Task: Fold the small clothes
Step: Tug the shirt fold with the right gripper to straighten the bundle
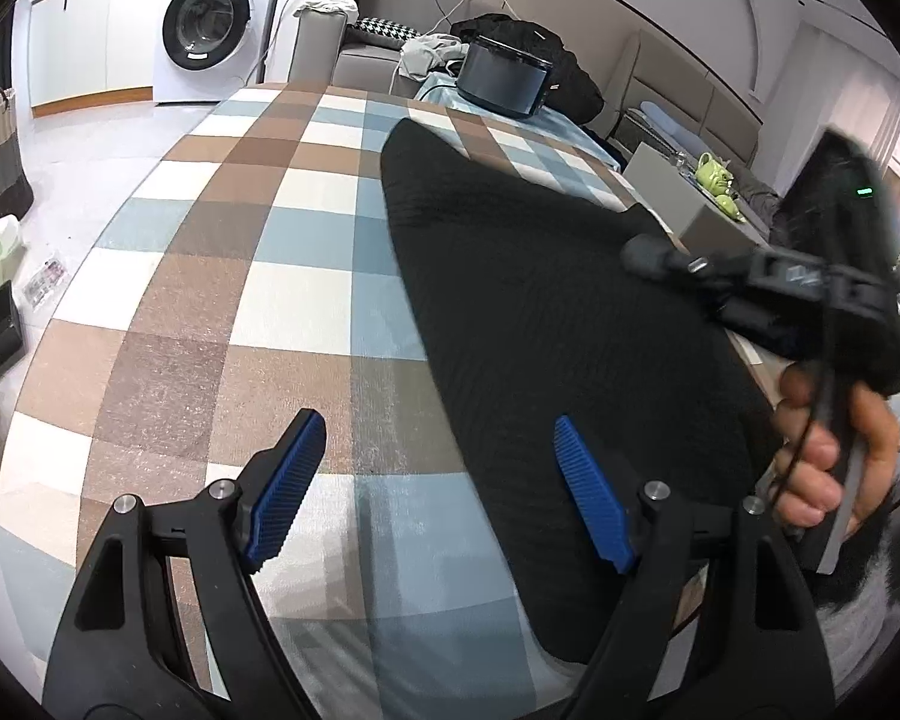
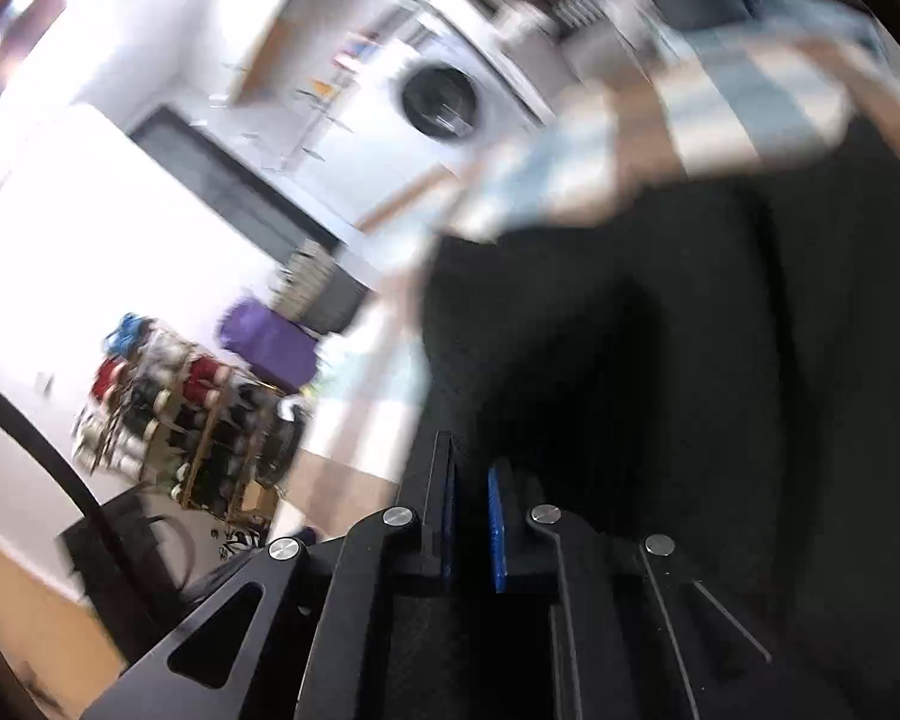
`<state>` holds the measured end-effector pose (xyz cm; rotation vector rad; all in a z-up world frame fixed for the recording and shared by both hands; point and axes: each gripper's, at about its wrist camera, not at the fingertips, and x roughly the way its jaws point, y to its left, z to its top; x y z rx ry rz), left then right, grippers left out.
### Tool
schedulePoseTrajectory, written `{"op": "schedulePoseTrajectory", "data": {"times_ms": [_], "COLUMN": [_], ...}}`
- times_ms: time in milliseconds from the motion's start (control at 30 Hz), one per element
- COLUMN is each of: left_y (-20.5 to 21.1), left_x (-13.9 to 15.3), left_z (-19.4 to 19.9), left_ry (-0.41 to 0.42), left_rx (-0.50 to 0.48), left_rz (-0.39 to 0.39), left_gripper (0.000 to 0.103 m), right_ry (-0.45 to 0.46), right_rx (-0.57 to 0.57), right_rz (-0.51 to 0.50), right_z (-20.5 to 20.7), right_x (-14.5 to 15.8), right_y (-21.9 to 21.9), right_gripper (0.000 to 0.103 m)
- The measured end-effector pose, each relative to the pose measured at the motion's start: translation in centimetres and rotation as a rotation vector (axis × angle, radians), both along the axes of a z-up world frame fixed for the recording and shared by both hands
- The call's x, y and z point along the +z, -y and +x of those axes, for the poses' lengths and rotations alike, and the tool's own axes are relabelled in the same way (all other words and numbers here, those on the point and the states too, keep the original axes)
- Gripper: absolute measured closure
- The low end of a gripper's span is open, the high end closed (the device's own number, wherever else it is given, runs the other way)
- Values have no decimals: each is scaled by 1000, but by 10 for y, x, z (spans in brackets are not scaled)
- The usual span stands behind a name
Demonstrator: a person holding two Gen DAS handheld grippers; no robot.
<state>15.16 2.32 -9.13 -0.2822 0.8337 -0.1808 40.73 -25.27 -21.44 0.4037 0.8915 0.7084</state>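
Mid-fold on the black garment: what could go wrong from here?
1. The right gripper looks nearly shut on the black garment, but that view is blurred; a thin pinch on one edge may slip.
2. The left gripper hangs open above the cloth and pins nothing, so the garment may drag across the checked cover instead of folding.
3. The garment's right side lies near the cover's edge; it could slide off.

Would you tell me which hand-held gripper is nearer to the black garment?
Right. The right hand-held gripper is pinched on the black garment, lifting its edge; the left hand-held gripper hovers open above its near corner.
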Motion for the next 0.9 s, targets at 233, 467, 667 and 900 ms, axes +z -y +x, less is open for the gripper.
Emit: {"op": "schedulePoseTrajectory", "data": {"times_ms": [233, 467, 667, 900], "left_y": [19, 22, 18, 21], "left_x": [-3, -10, -10, 4], "left_z": [-7, -23, -24, -32], "left_ry": [-11, -18, -23, 7], "left_rx": [-67, -79, -77, -92], "left_rz": [17, 19, 15, -13], "left_gripper": [26, 26, 26, 25], "right_ry": [-54, -108, 32, 186], "right_rx": [-114, 30, 105, 74], "right_rz": [-103, 15, -60, 13], "right_z": [19, -32, -99, -110], "right_x": [-13, -31, -35, 18], "right_y": [17, 38, 36, 51], "right_gripper": [93, 64, 95, 99]}}
